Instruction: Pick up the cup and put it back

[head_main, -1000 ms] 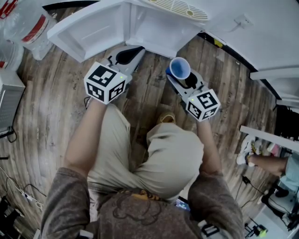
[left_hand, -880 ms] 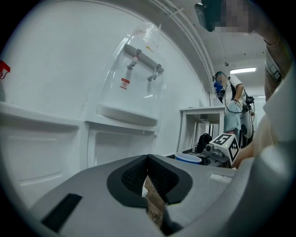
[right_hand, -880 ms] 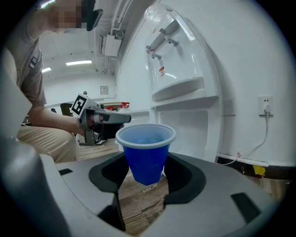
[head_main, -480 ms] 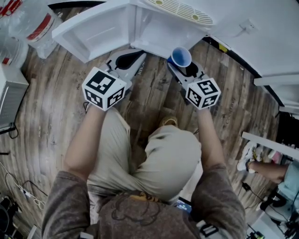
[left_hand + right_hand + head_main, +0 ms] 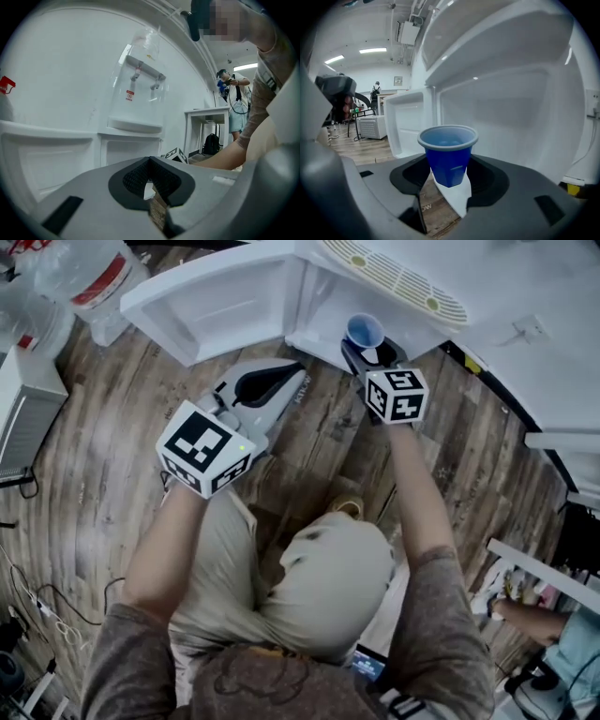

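One blue cup (image 5: pixel 447 157) clamped in right gripper (image 5: pixel 449 171) fingers (image 5: pixel 487 180); left gripper (image 5: pixel 150 163) fingers (image 5: pixel 135 179) together.

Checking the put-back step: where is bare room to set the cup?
The white compartment ahead of the right gripper, beside the open door, looks bare. Crowded: around the water bottles, head view's upper left.

Not much to read here. Pale letters on the wood-grain strip (image 5: pixel 425 206) low in the right gripper view look like "OW", the rest cut off. The big water bottle (image 5: pixel 75 263) wears a red label (image 5: pixel 101 283), its print too small to read. There's a red sticker (image 5: pixel 130 95) on the water dispenser (image 5: pixel 136 126), also illegible. The left cube (image 5: pixel 204 448) and the right cube (image 5: pixel 397 395) show black-and-white square patterns, no letters.
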Demonstrator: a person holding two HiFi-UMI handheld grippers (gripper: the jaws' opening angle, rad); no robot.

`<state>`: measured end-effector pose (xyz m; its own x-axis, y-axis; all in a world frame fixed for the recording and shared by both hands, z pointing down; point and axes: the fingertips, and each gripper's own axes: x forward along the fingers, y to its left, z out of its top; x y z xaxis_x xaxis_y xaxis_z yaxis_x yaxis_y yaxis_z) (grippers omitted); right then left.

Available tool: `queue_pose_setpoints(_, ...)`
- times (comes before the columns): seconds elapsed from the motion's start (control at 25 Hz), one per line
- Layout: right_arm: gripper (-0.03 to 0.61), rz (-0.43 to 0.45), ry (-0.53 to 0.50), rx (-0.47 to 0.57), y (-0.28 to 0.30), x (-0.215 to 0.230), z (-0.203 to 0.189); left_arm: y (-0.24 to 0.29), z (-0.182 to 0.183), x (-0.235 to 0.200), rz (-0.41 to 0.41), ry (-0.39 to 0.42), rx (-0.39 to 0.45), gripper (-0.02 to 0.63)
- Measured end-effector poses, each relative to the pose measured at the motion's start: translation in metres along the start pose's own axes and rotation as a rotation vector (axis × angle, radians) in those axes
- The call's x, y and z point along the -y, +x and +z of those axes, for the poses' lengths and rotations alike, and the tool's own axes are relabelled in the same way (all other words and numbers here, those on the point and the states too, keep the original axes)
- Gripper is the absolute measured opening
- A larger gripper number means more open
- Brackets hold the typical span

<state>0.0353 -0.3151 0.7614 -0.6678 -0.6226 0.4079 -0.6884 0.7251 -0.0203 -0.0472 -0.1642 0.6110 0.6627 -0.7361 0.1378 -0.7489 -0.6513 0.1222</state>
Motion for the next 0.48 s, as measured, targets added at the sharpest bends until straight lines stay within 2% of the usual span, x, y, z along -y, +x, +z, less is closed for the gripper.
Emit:
queue_pose_setpoints(0.24, 0.252, -0.069, 0.039, -0.04, 0.058, 0.022, -0.028, -0.013, 0.005, -0.014, 0.043, -0.017, 0.013, 0.003)
queue_pose_setpoints(0.48, 0.261, -0.188, 0.059, -0.091, 0.094, 0.06, -0.054, -0.02, 0.001, -0.023, 0.078, 0.0, -0.013, 0.003)
